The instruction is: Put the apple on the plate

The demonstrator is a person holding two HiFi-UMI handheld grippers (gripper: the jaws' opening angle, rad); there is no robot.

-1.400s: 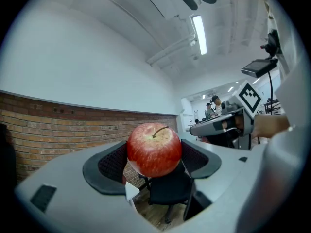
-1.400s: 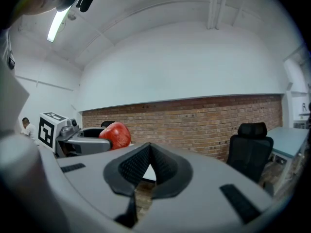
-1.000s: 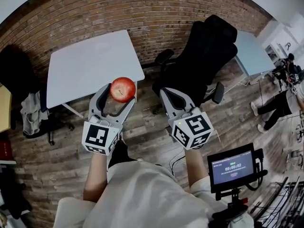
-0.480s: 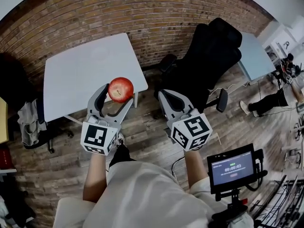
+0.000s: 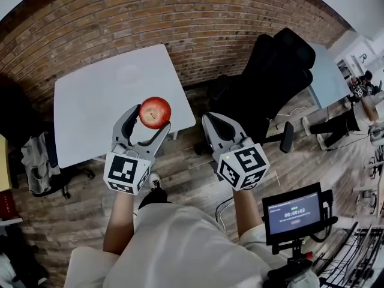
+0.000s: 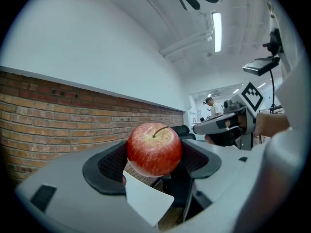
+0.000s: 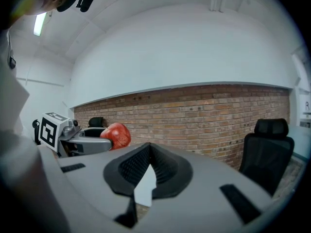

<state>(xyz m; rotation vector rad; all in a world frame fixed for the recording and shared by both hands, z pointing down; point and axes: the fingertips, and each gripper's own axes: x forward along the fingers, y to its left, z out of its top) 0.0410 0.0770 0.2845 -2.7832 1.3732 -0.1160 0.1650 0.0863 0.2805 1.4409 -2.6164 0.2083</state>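
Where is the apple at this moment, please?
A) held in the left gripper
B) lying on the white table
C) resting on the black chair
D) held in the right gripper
A: the left gripper is shut on the apple, while the right gripper is shut with nothing in it.

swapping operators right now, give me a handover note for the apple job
Left tool: shut on the apple, held in the air at the near edge of the white table.
Right tool: shut, empty, beside it over the floor.
Plate: not clear; a pale round shape on the table may be it.
Done: apple in the grip.
Left: set it on the plate, release.
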